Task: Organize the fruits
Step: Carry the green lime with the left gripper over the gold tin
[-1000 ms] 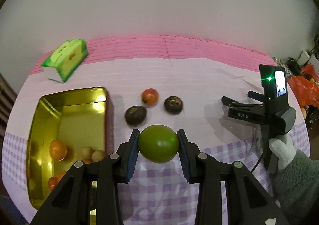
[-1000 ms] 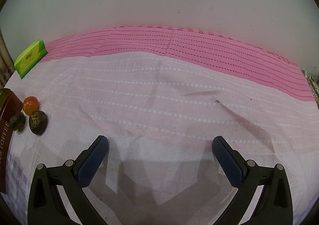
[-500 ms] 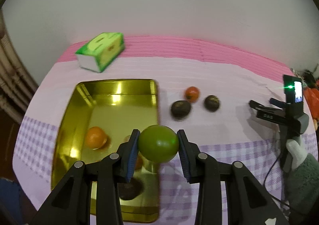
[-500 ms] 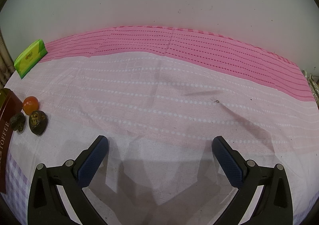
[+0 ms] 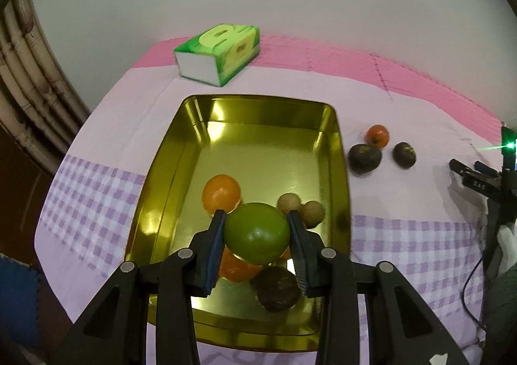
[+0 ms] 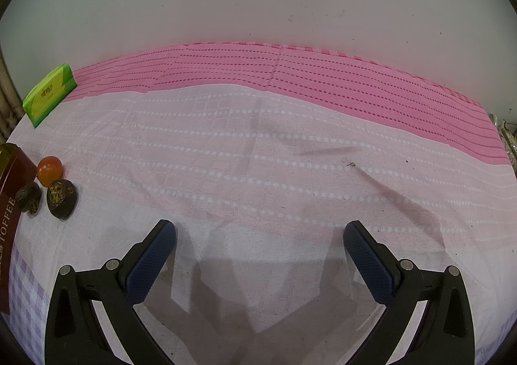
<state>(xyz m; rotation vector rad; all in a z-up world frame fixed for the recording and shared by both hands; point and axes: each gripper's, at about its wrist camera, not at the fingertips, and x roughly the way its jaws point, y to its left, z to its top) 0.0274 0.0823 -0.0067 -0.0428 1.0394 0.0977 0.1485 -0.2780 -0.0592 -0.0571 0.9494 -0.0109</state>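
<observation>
My left gripper (image 5: 257,235) is shut on a green fruit (image 5: 257,232) and holds it above the gold tin (image 5: 258,113). In the tin lie an orange (image 5: 221,193), two small tan fruits (image 5: 289,202), another orange fruit (image 5: 237,268) and a dark fruit (image 5: 278,287). On the cloth right of the tin lie a small red-orange fruit (image 5: 377,135) and two dark fruits (image 5: 365,158), which also show in the right wrist view (image 6: 61,197). My right gripper (image 6: 260,235) is open and empty over bare cloth.
A green tissue pack (image 5: 219,53) lies behind the tin; it also shows in the right wrist view (image 6: 48,93). The table's left edge drops off near a curtain (image 5: 29,87). The tin's brown side (image 6: 13,190) is at the far left.
My left gripper has carried the green fruit leftward from the cloth to above the tin. The right gripper has not moved.
</observation>
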